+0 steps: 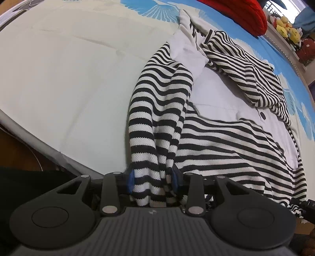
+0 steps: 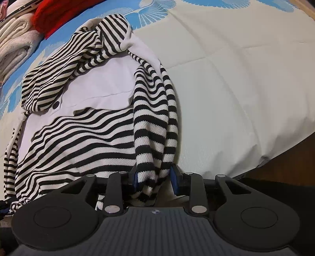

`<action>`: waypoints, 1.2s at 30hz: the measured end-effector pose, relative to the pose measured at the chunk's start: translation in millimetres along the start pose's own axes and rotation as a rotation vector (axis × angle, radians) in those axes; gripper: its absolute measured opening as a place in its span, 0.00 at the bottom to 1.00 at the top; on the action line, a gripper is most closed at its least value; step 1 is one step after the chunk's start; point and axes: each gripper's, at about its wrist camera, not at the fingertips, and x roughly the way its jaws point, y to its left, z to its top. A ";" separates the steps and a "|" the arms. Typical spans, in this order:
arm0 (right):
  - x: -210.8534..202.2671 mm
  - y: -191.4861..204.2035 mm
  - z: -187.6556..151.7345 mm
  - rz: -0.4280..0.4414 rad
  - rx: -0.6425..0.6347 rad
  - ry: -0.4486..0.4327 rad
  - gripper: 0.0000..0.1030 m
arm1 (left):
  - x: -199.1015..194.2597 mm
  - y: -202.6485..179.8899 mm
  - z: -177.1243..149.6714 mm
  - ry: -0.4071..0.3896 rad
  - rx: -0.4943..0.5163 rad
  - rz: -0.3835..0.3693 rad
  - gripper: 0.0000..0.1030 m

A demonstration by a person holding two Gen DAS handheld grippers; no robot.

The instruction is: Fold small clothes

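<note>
A small black-and-white striped top with white panels [image 1: 226,126] lies on the bed, its far part crumpled. It also shows in the right wrist view [image 2: 82,126]. My left gripper [image 1: 153,181] is shut on a bunched striped sleeve [image 1: 157,118] at the garment's left side, near the bed's front edge. My right gripper [image 2: 155,179] has its blue pads on either side of the other bunched striped sleeve [image 2: 153,118] at the garment's right side, gripping it. Both sleeves run taut from the jaws up to the shoulders.
The bed sheet [image 1: 69,69] is pale with blue fan prints at the far side. A red knitted item [image 1: 242,13] and yellow plush toys [image 1: 285,27] lie beyond the top. Folded cream fabric [image 2: 15,39] sits far left in the right view. Wooden floor [image 2: 285,161] shows past the bed edge.
</note>
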 end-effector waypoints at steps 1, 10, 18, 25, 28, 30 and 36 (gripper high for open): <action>0.0 0.1 -0.2 0.001 -0.003 0.000 0.31 | -0.1 -0.2 0.0 0.000 0.003 0.001 0.38; -1.5 0.3 0.4 0.026 -0.009 -0.003 0.16 | 0.3 -2.4 -1.0 -0.007 0.022 -0.004 0.26; -22.9 5.5 4.6 0.061 -0.017 -0.092 0.04 | -31.4 -18.0 6.0 -0.147 0.096 -0.052 0.09; -90.2 6.5 17.6 0.173 -0.013 -0.262 0.04 | -101.8 -31.3 27.4 -0.307 0.160 -0.167 0.08; -121.1 7.6 16.6 0.218 -0.014 -0.321 0.04 | -135.3 -34.7 27.3 -0.339 0.187 -0.214 0.08; -143.1 7.1 11.2 0.238 -0.025 -0.359 0.04 | -157.1 -34.7 24.0 -0.342 0.212 -0.241 0.08; -193.4 -11.7 -8.8 0.283 0.004 -0.430 0.04 | -200.8 -29.2 10.4 -0.317 0.231 -0.311 0.08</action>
